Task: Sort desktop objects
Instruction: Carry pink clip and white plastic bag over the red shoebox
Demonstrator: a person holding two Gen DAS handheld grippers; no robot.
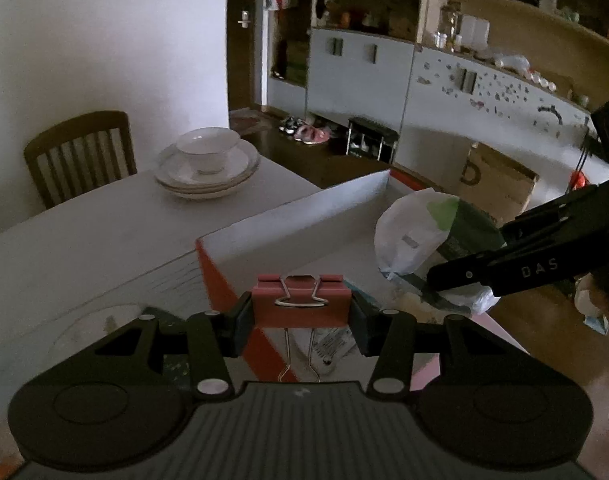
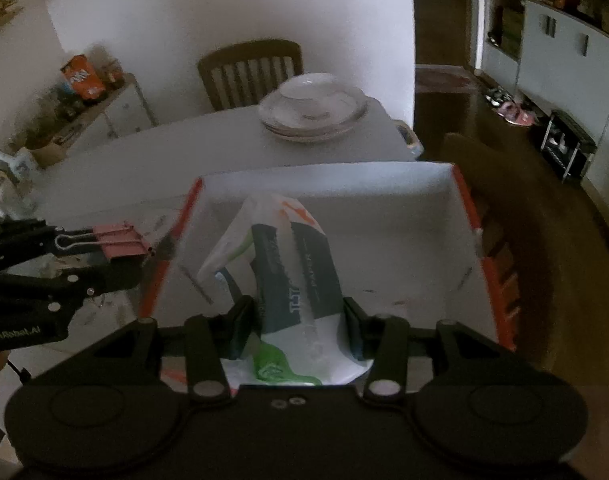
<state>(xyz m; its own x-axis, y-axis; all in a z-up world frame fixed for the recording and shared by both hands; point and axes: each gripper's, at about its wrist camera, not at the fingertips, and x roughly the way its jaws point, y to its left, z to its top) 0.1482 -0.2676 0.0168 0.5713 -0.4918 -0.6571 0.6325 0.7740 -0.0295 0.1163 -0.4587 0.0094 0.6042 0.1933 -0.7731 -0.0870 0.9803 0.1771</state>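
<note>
Your left gripper clamps the pink binder clip just outside the box's near-left corner. Your right gripper pinches the tissue pack, long axis pointing away, already over the box interior.

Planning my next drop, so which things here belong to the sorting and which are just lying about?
Part of the job:
pink binder clip, clamped in the left gripper
tissue pack, clamped in the right gripper
orange-edged box, under both

Just lying about:
stacked plates with bowl
wooden chair
orange carton on the side shelf
</note>
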